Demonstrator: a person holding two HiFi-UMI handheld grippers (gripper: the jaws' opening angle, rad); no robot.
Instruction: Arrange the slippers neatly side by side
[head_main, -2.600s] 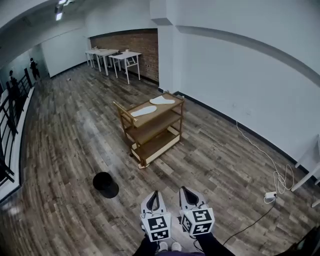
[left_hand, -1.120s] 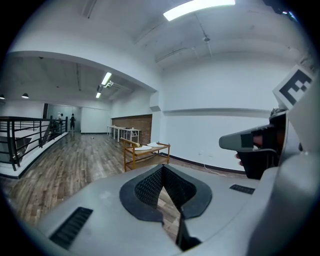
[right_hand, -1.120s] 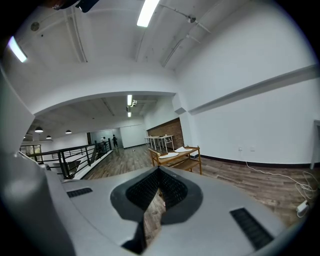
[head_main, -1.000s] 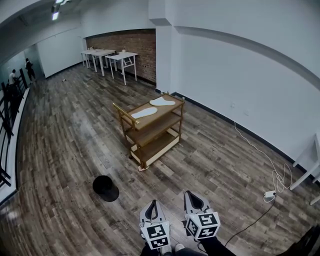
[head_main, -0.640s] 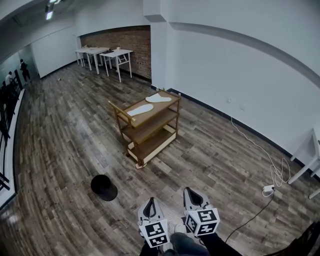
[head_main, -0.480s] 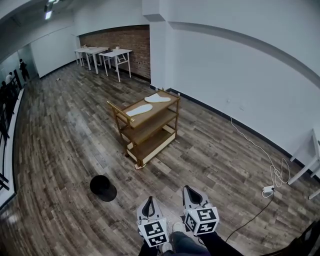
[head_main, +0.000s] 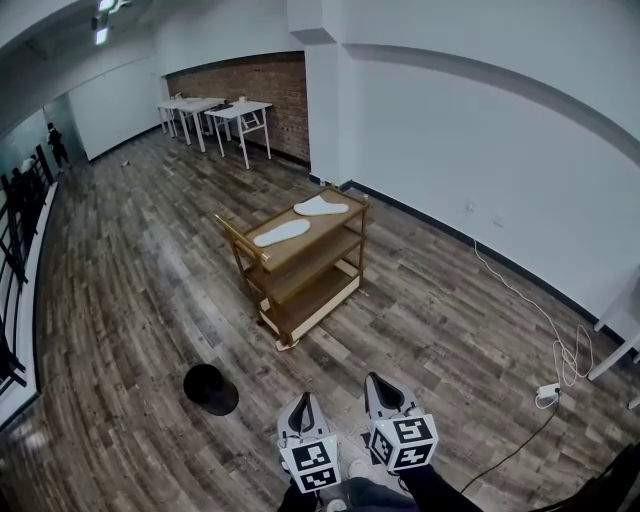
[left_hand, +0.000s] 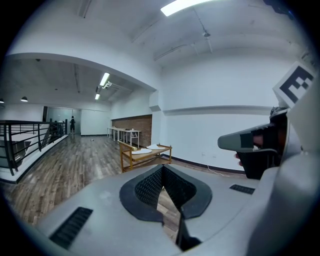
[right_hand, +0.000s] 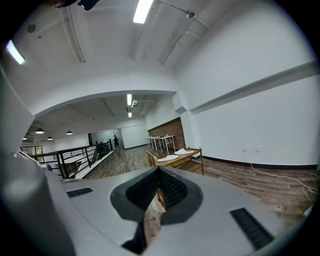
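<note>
A black round hat-like object (head_main: 211, 388) lay on the wood-plank floor (head_main: 130, 270), left of both grippers. The left gripper (head_main: 304, 404) had its fingers pressed together on nothing, and the right gripper (head_main: 377, 388) just beside it was likewise closed and empty. Well ahead of the fingers stood a three-tier wooden cart (head_main: 310, 295). Its top shelf carried two flat white slippers, the left slipper (head_main: 281, 233) nearer and the right slipper (head_main: 320, 206) farther back, apart and at different angles.

Cart (head_main: 305, 268): wooden, at your 12 o'clock.
Top shelf (head_main: 303, 221): near slipper (head_main: 281, 233), far slipper (head_main: 321, 206), apart.
Floor (head_main: 130, 270): black hat (head_main: 211, 388), your 10 o'clock.
</note>
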